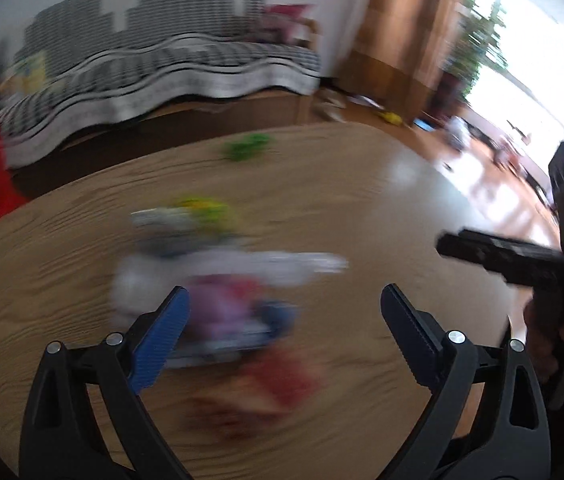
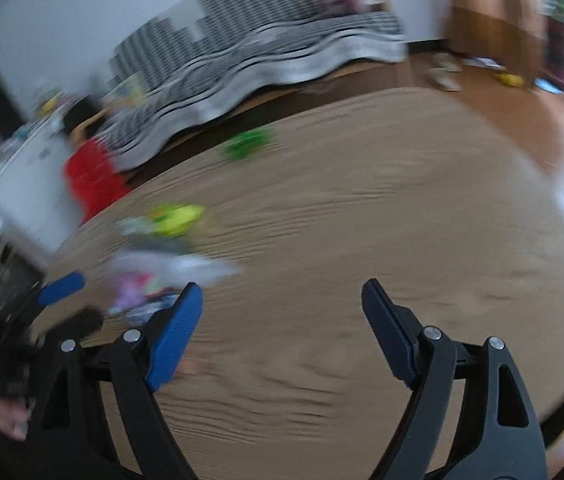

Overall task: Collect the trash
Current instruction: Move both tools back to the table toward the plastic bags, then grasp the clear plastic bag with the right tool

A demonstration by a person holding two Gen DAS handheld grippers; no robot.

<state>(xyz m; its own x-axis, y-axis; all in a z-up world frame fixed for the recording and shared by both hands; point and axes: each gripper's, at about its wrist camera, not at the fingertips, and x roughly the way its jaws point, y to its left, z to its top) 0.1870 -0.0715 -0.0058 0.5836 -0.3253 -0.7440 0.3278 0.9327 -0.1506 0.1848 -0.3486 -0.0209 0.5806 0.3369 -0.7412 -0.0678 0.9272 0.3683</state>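
Behind the round wooden table (image 1: 362, 184) stands a sofa under a black-and-white striped cover (image 1: 170, 68), and both views are smeared with motion blur. On the tabletop lies a loose pile of trash (image 1: 218, 280): white, pink, blue and red wrappers, too blurred to name singly. A green scrap (image 1: 248, 148) lies apart near the far edge. The left gripper (image 1: 284, 334) is spread wide above the near side of the pile, its blue pads clear of everything. The right gripper (image 2: 282, 330) is also spread with nothing between its fingers, over bare wood to the pile's right.
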